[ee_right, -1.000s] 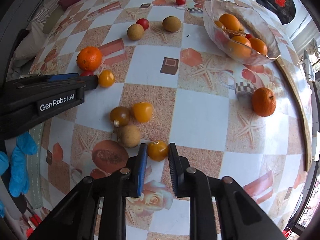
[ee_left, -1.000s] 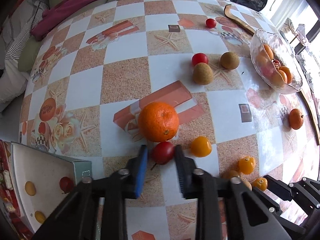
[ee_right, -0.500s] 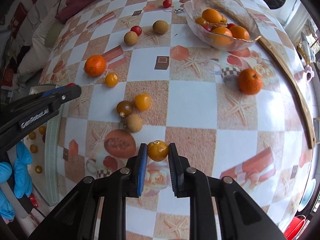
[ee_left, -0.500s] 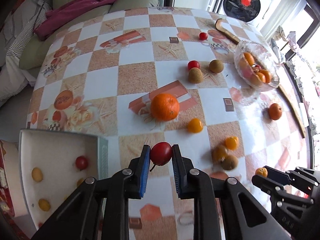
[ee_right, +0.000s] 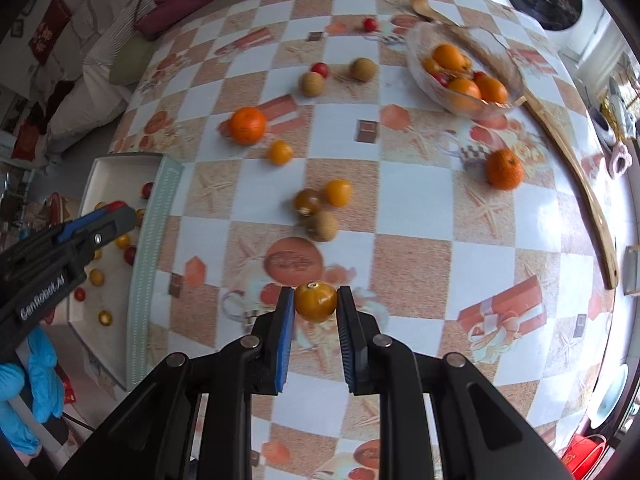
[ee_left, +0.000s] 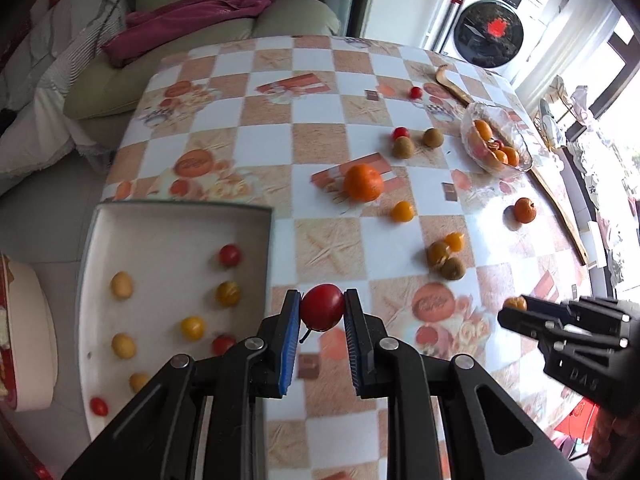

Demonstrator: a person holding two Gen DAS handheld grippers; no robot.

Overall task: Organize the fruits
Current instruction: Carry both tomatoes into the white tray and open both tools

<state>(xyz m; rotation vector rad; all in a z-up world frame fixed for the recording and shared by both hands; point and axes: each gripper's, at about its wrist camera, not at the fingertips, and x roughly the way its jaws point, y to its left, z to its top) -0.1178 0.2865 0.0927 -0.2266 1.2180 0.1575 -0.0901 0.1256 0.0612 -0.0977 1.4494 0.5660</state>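
My left gripper [ee_left: 322, 307] is shut on a red cherry tomato [ee_left: 322, 306], held in the air above the table's left edge, beside the white tray [ee_left: 176, 224]. The tray holds several small red and yellow fruits. My right gripper [ee_right: 315, 302] is shut on a yellow-orange cherry tomato [ee_right: 315, 301], held above the table's near part. The right gripper also shows in the left wrist view [ee_left: 516, 306] at the right. The left gripper shows in the right wrist view [ee_right: 116, 210] over the tray [ee_right: 154, 240].
On the checkered table lie a large orange [ee_left: 363, 182], a mandarin [ee_right: 505, 169], brown round fruits [ee_right: 322, 226], small orange tomatoes [ee_right: 338, 192] and red tomatoes [ee_left: 400, 133]. A glass bowl [ee_right: 500, 64] of oranges stands far right, beside a wooden stick [ee_right: 580, 176]. A sofa lies beyond the table.
Both grippers have risen and drawn back from the table, each carrying its tomato. The left one has moved left toward the white tray, which now shows more fully.
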